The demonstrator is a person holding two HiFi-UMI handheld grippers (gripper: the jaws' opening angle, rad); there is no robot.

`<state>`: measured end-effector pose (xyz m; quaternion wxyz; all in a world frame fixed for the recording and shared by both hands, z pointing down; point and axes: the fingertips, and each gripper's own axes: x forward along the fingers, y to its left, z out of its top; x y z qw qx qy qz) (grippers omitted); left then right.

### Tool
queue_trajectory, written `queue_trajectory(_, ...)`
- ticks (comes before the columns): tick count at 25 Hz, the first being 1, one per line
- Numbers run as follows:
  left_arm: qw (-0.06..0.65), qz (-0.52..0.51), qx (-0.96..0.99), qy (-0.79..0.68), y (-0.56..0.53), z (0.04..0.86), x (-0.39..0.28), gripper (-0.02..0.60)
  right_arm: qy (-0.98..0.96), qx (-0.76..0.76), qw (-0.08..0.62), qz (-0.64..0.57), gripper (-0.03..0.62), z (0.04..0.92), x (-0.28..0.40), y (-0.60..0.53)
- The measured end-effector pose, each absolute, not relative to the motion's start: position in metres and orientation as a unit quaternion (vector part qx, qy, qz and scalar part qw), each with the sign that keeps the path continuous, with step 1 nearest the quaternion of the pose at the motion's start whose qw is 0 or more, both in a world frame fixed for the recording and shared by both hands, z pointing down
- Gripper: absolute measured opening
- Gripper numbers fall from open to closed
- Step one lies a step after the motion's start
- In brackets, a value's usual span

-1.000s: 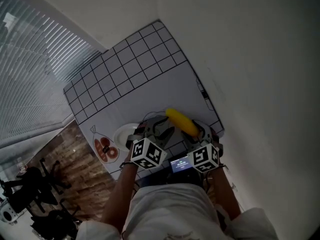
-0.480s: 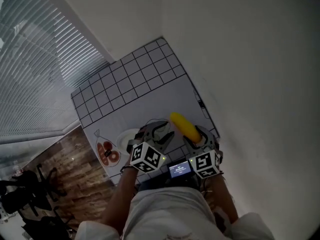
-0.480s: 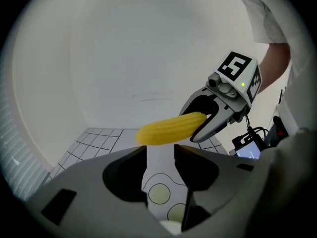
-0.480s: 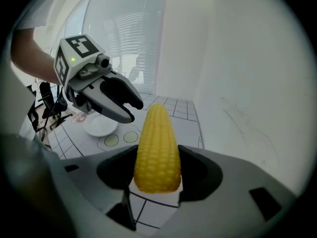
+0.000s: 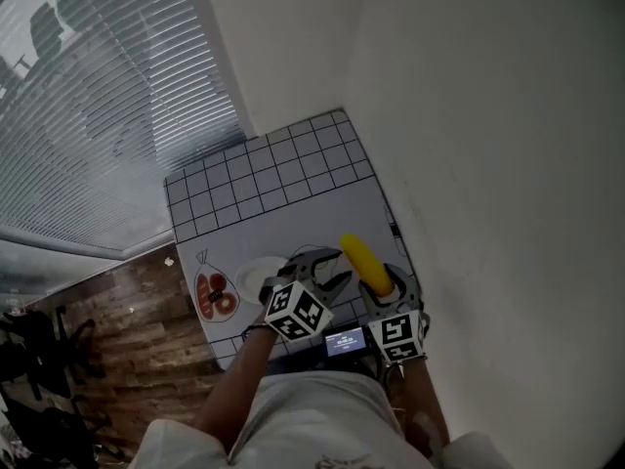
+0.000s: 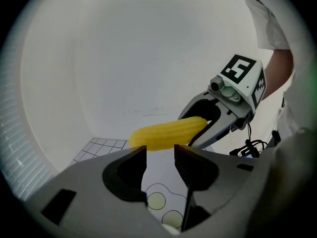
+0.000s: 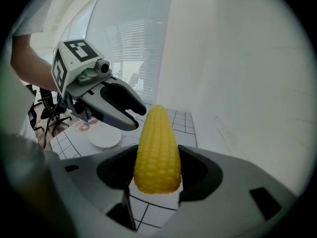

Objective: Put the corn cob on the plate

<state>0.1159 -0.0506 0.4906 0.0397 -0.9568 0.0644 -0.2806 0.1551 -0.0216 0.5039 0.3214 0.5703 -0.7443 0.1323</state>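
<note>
Corn cob in the right gripper
Its jaws clamped the cob; the left gripper stood part-open and empty, near the white plate.

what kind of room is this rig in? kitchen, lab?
Probably an office or lab room, not a kitchen: a gridded mat with printed outlines beside a bare white wall, window blinds, and what look like office chairs on a wood-look floor.
</note>
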Motion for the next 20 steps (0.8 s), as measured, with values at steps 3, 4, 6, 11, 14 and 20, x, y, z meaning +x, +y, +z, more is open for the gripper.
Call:
queue_trajectory(3, 0.040, -0.267, -0.960, 0.077, -0.051, 0.478, 0.115, 0.175, -0.747, 0.570, 0.320, 0.122, 0.253, 0.493, 0.151, -0.019)
queue_trajectory(4, 0.040, -0.261, -0.961, 0.083, -0.053, 0.474, 0.115, 0.175, -0.748, 0.570, 0.320, 0.118, 0.253, 0.489, 0.150, -0.018)
queue_trajectory(6, 0.027, -0.242, -0.965, 0.100, -0.059, 0.464, 0.112, 0.177, -0.749, 0.571, 0.318, 0.109, 0.253, 0.482, 0.149, -0.019)
queue_trajectory(11, -0.077, -0.145, -0.977, 0.134, -0.078, 0.431, 0.098, 0.201, -0.757, 0.569, 0.310, 0.084, 0.253, 0.464, 0.141, -0.018)
queue_trajectory(14, -0.113, -0.107, -0.979, 0.131, -0.083, 0.420, 0.089, 0.218, -0.762, 0.565, 0.308, 0.069, 0.253, 0.453, 0.134, -0.015)
queue_trajectory(20, -0.162, -0.074, -0.979, 0.100, -0.082, 0.406, 0.085, 0.224, -0.771, 0.563, 0.292, 0.053, 0.253, 0.435, 0.128, -0.012)
